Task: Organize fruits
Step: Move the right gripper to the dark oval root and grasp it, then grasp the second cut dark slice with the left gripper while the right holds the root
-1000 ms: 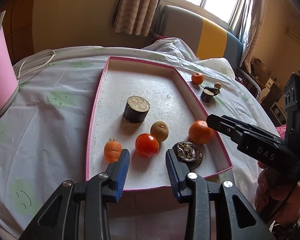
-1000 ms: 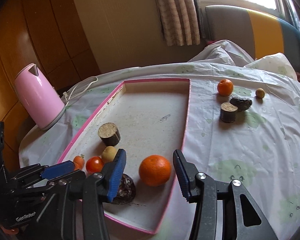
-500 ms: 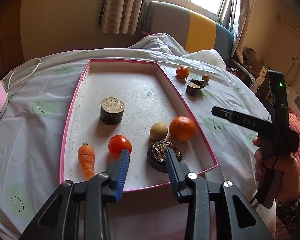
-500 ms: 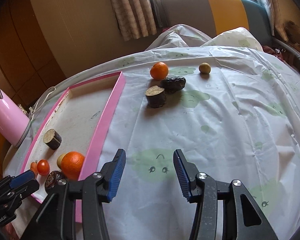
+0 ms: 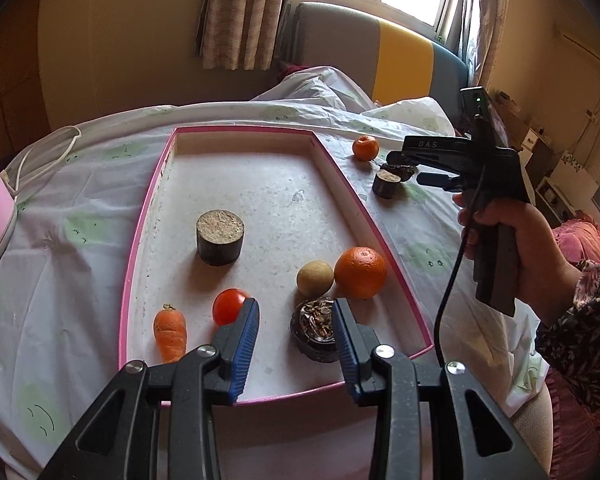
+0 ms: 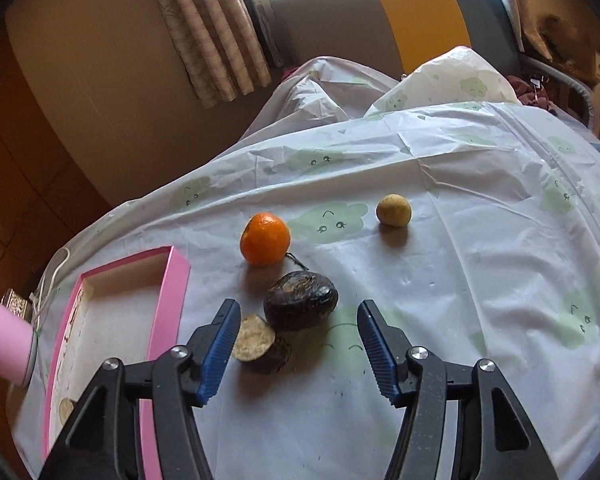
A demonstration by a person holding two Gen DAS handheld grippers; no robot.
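Five things in the tray: a carrot, a tomato, a pale round fruit, a big orange and a dark open shell sit at the near end of the pink tray.
Still on the cloth: a small orange, a dark fruit, a cut piece and a tan ball.
In the way: the cut piece touches the dark fruit.
Left tongs: spread, holding nothing, low over the near tray edge.
Right tongs: just opened wider, tilted down, the dark fruit between the tips but not pinched.
Right hand: wrapped around the handle.
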